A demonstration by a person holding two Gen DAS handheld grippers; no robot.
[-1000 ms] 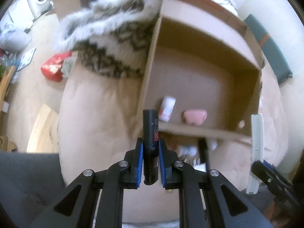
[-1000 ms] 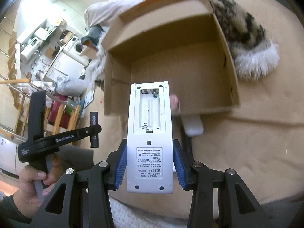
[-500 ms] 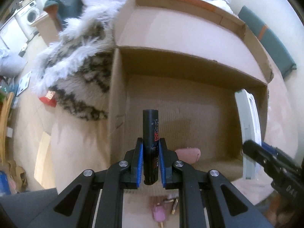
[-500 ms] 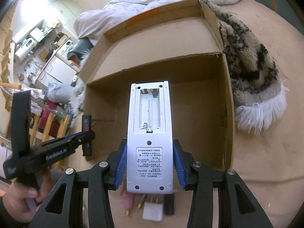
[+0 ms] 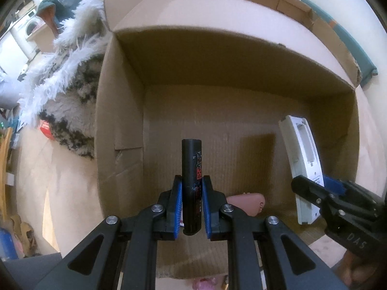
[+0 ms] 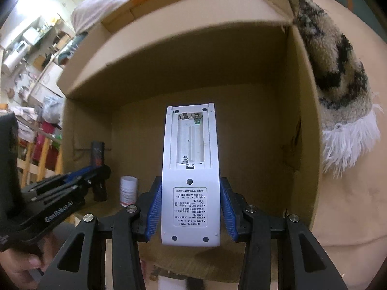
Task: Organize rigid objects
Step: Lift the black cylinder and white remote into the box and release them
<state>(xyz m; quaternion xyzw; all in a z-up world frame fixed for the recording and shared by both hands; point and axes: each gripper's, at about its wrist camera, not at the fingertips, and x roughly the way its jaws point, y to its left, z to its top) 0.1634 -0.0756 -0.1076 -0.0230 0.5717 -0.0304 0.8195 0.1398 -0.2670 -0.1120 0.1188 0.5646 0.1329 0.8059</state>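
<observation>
My left gripper [image 5: 191,188] is shut on a black tube [image 5: 191,164] with red print, which points down into an open cardboard box [image 5: 121,111]. The right gripper [image 6: 190,193] is shut on a white remote control [image 6: 190,169] turned back up, its battery bay uncovered and empty. Both grippers hang over the box's inside. The remote [image 5: 302,154] and the right gripper [image 5: 321,193] show at the right of the left wrist view. The tube [image 6: 97,149] and the left gripper [image 6: 79,181] show at the left of the right wrist view.
A pink object [image 5: 246,199] and a small white bottle [image 6: 128,191] lie on the box floor. A furry patterned blanket [image 5: 67,91] lies beside the box on a beige bed cover [image 6: 350,205]. Small items [image 5: 205,284] lie before the box's near wall.
Both grippers have moved forward and down, from in front of the box to over its inside. The box now fills both views. Each still holds its object.
</observation>
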